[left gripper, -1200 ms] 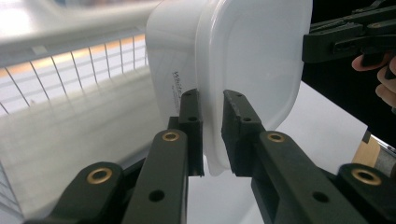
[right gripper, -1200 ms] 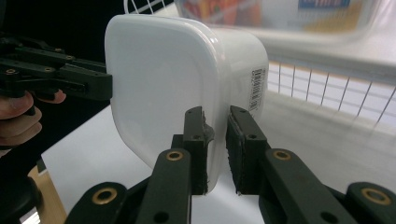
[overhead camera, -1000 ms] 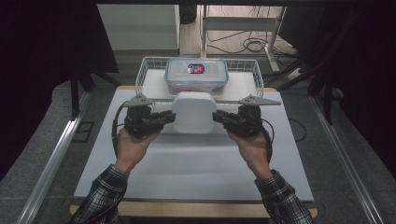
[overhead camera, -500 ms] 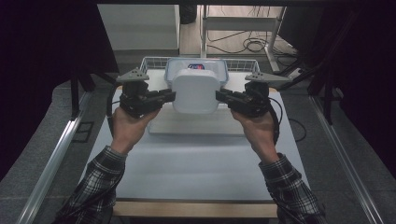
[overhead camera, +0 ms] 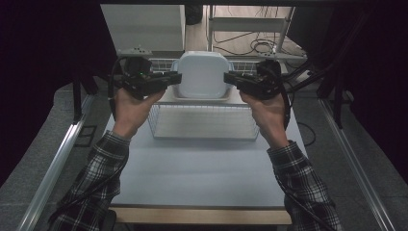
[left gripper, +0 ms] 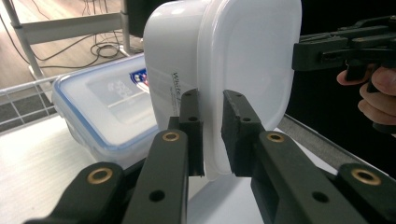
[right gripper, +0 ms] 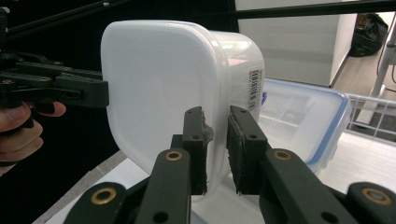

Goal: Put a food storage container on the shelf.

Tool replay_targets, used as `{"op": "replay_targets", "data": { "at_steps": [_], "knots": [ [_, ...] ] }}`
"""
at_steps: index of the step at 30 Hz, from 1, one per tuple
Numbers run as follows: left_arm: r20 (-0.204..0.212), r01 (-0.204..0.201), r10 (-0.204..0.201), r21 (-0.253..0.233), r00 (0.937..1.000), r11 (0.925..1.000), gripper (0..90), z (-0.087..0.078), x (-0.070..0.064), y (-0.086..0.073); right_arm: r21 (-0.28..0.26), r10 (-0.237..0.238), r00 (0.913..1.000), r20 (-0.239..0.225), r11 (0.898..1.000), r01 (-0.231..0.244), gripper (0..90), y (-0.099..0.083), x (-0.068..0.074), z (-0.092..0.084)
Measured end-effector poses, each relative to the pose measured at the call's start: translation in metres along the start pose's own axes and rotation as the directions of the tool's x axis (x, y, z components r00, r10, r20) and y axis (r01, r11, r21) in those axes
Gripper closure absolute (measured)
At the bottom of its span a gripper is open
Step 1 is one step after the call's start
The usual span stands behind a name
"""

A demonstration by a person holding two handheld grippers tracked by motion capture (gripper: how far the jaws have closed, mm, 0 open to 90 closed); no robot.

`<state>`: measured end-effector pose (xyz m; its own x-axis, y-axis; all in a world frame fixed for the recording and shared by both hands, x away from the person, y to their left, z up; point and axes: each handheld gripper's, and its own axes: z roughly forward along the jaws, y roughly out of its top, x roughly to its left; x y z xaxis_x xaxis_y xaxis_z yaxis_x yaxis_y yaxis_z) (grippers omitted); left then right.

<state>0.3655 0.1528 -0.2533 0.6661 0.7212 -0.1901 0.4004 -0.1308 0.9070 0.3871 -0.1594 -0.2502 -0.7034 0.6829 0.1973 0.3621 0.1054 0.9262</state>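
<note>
White tub held aloft between both grippers, above the wire basket at the far edge of the tabletop.

The left gripper has its jaws pinching the rim on one side of the tub, and the right gripper pinches the opposite rim. The tub is clear of the tabletop, with its lid side facing the high view. A blue-rimmed clear container sits in the basket just behind it.

A white lidded plastic tub hangs tipped on its side above a wire basket, its rim pinched at both ends, lid facing the camera.
</note>
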Motion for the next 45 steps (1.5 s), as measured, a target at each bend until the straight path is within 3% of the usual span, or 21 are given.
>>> {"op": "replay_targets", "data": {
  "at_steps": [13,19,24,30,35,40,45],
  "knots": [
    [0.001,0.059,-0.059,0.003,0.9982,0.9982,78.4,0.017,0.019,0.014,0.02,0.038,0.9991,0.021,0.999,-0.038,76.8,0.02,-0.017,0.019],
    [-0.006,0.066,-0.066,0.005,0.9978,0.9978,75.8,0.022,0.025,0.015,0.022,0.05,0.9983,0.032,0.998,-0.05,75.8,0.024,-0.02,0.026],
    [-0.008,0.059,-0.059,0.009,0.9982,0.9982,70.6,0.024,0.025,0.018,0.02,0.049,0.9979,0.041,0.999,-0.05,71.8,0.027,-0.021,0.03],
    [-0.038,0.039,-0.038,0.018,0.9985,0.9991,66.0,0.031,0.025,0.022,0.019,0.043,0.9972,0.061,0.999,-0.044,67.2,0.029,-0.02,0.037],
    [-0.053,0.046,-0.045,0.02,0.9976,0.9987,63.8,0.037,0.029,0.022,0.029,0.032,0.9962,0.081,0.999,-0.034,63.1,0.028,-0.021,0.044],
    [-0.048,0.06,-0.059,0.016,0.9971,0.9981,61.4,0.04,0.034,0.024,0.027,0.052,0.9963,0.069,0.998,-0.054,61.1,0.029,-0.026,0.048],
    [-0.099,0.05,-0.048,0.018,0.9939,0.9986,53.3,0.045,0.036,0.027,0.033,0.023,0.9926,0.119,0.999,-0.027,56.9,0.03,-0.026,0.053]
  ]
}}
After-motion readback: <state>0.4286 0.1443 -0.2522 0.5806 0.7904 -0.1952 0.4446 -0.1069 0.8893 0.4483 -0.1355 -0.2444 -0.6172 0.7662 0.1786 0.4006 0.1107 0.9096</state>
